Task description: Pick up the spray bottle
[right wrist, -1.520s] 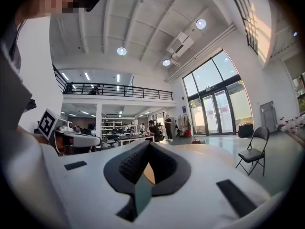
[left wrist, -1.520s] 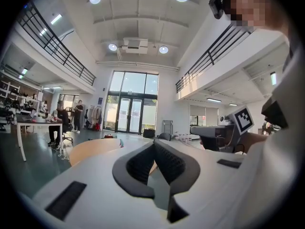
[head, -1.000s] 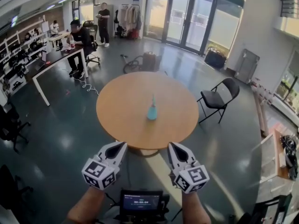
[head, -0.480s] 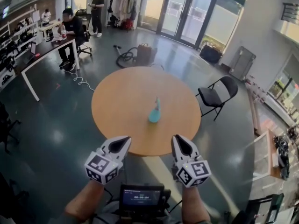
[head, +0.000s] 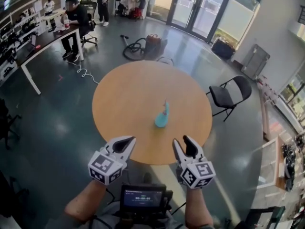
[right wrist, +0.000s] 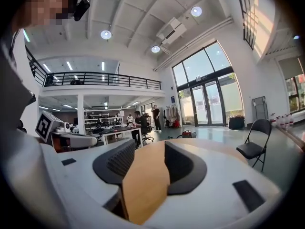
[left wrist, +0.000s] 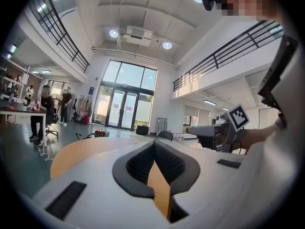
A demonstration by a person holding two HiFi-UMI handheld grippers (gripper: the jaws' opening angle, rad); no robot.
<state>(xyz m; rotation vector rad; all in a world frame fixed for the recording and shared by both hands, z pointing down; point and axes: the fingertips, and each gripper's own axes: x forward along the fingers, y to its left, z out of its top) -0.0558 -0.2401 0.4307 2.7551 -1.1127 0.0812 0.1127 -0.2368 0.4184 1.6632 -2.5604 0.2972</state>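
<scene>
A light blue plastic spray bottle stands upright near the middle of the round wooden counter, its contents unclear. At the near edge, the left tongs are closed and empty. The right tongs have just been opening and hold nothing.

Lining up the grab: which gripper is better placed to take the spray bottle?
Right, probably. The right gripper has just been opening its jaws, with nothing between them, and it sits slightly nearer the spray bottle on the table. The left gripper is shut and must open first.
</scene>
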